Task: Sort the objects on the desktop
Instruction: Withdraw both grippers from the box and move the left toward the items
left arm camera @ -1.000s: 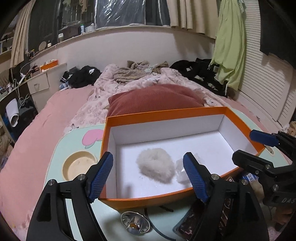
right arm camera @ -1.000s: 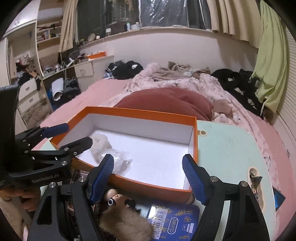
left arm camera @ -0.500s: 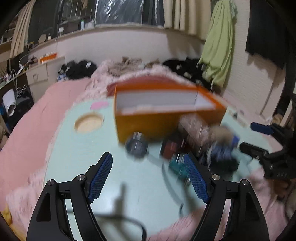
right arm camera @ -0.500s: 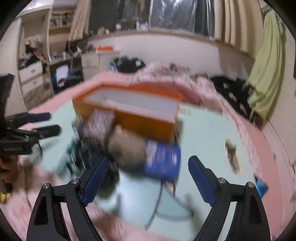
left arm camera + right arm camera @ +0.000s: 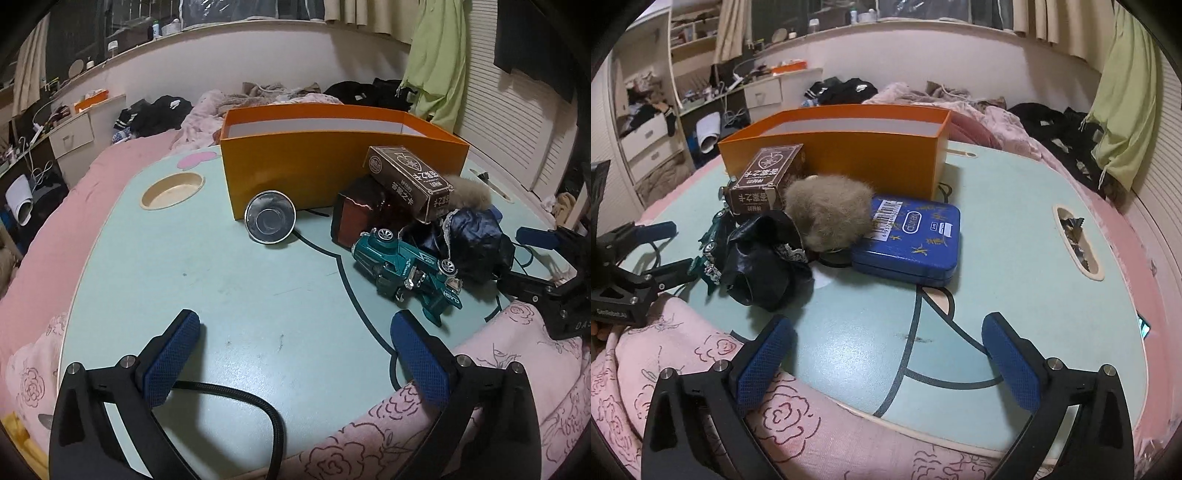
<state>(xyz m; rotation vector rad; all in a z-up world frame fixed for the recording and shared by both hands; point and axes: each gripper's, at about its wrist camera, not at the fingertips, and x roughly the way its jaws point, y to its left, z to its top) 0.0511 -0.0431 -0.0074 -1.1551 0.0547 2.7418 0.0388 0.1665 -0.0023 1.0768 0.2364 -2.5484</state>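
Two grippers are hovering over the near edge of a pale green table (image 5: 221, 280), both pointing at the clutter in front of the orange box (image 5: 332, 177). The left gripper (image 5: 295, 350) is spreading its jaws with nothing between them but bare tabletop; the right gripper (image 5: 886, 354) is doing the same, equally empty.

Items waiting to be sorted are sitting in a tight heap against the box's near wall: a teal toy car (image 5: 406, 273) lying nearest, a dark red block (image 5: 360, 218) behind it, a brown carton (image 5: 410, 181) leaning across that block, a furry pompom (image 5: 827, 214) resting partly on a blue tin (image 5: 912, 236), and a crumpled dark fabric piece (image 5: 764, 258) just beside the pompom. A silver dish (image 5: 270, 221) is tipped on edge at the left, touching the box wall.

Trouble is likely coming from the stacking. Pulling the red block or the car first is probably going to topple the leaning carton. The dish may roll if nudged. A black cable (image 5: 240, 402) is curling under the left gripper and could snag, and the two grippers are working close enough to collide over the heap.
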